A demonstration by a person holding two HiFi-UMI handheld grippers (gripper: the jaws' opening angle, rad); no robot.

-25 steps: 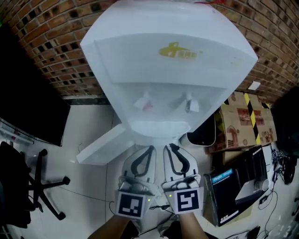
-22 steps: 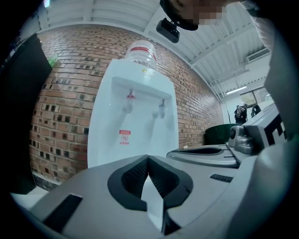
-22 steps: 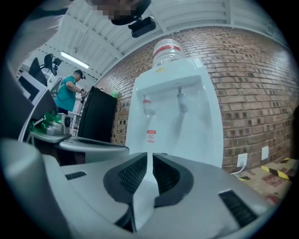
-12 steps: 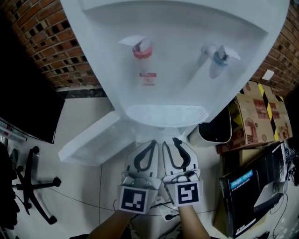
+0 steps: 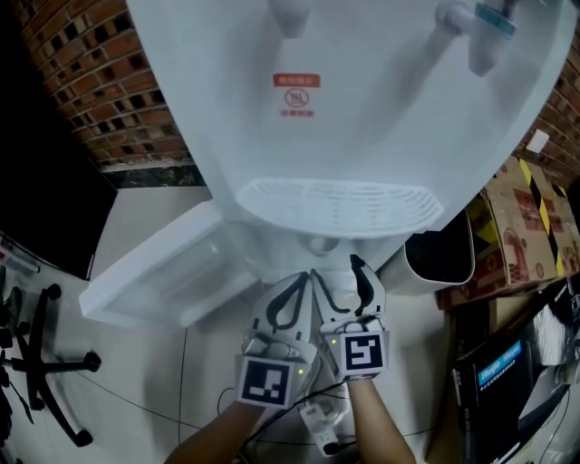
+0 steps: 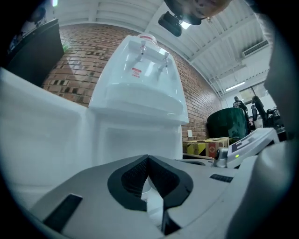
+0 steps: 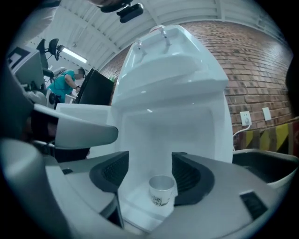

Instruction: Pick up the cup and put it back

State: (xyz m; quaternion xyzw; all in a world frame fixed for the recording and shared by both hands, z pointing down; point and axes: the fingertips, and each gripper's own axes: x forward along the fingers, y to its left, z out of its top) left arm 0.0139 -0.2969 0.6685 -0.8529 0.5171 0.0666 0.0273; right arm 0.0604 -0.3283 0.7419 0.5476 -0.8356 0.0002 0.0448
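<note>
From the head view I cannot make out the cup: the drip tray (image 5: pixel 335 204) of the white water dispenser (image 5: pixel 362 109) juts out over the lower compartment and covers it. The dispenser's top is cut off by the frame, so only the blue tap (image 5: pixel 485 23) and a red label (image 5: pixel 296 95) show clearly. My forearms run out of the bottom edge.

The dispenser stands on a pale tiled floor (image 5: pixel 154 362) against a brick wall (image 5: pixel 100 91). Its lower door (image 5: pixel 172 272) hangs open to the left. A dark bin (image 5: pixel 439 258) and a cardboard box (image 5: pixel 535 227) sit to its right, and an office chair (image 5: pixel 45 372) is at the far left.

The cup (image 7: pixel 161 189) shows only in the right gripper view: a small pale cup with a dark print, upright on the floor of the open lower compartment. The right tool (image 7: pixel 149 175) points straight at it. Its jaws have just been opening and now stand wide apart. The cup lies in the gap between them, nearer the right-hand pad, but I cannot tell whether that pad touches it, and nothing is gripped. The left tool (image 6: pixel 148 161) is beside it, tips closed together with nothing held. Both tools hang low in front of the compartment.
</note>
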